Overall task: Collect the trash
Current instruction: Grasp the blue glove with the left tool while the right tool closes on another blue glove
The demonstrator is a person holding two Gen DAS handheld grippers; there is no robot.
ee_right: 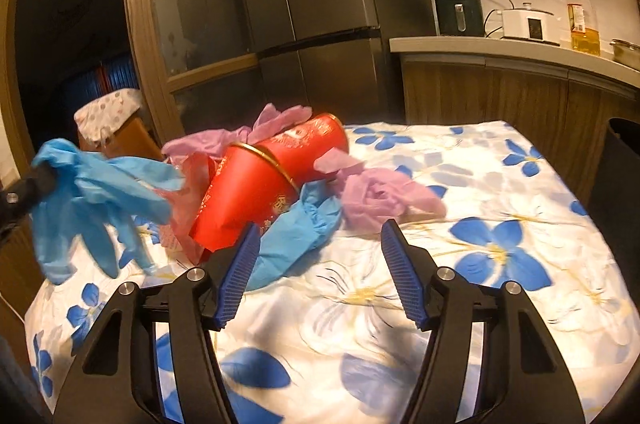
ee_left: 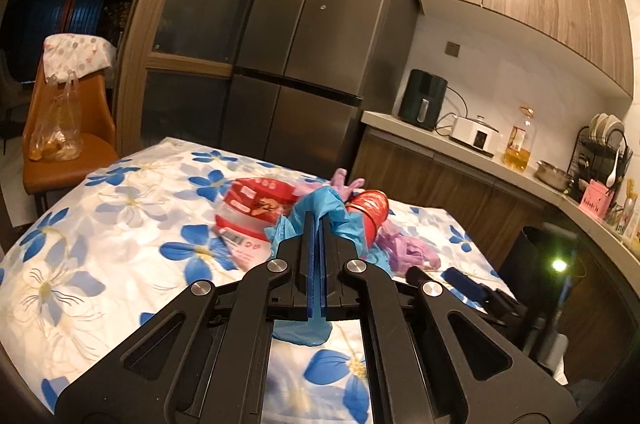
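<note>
Left claw (ee_left: 319, 224): clamped tight on a blue glove (ee_right: 96, 200), lifted above the cloth.
Right claw (ee_right: 316, 236): spread wide, holding nothing, low over the cloth near the pile.
Trash pile: red paper cups (ee_right: 272, 180) on their sides, a second blue glove (ee_right: 296, 236), pink gloves (ee_right: 380, 196), a red-and-white packet (ee_left: 252, 220).
Tabletop (ee_right: 500, 208): white cloth with blue flowers.
Room: steel fridge (ee_left: 320, 36), wooden counter (ee_left: 460, 152) with air fryer (ee_left: 424, 100) and oil bottle (ee_left: 519, 144), orange chair (ee_left: 68, 144).

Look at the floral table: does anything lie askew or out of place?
Yes. Two nested red paper cups lie tipped on their sides amid crumpled purple gloves and a blue glove, heaped on the tablecloth.
</note>
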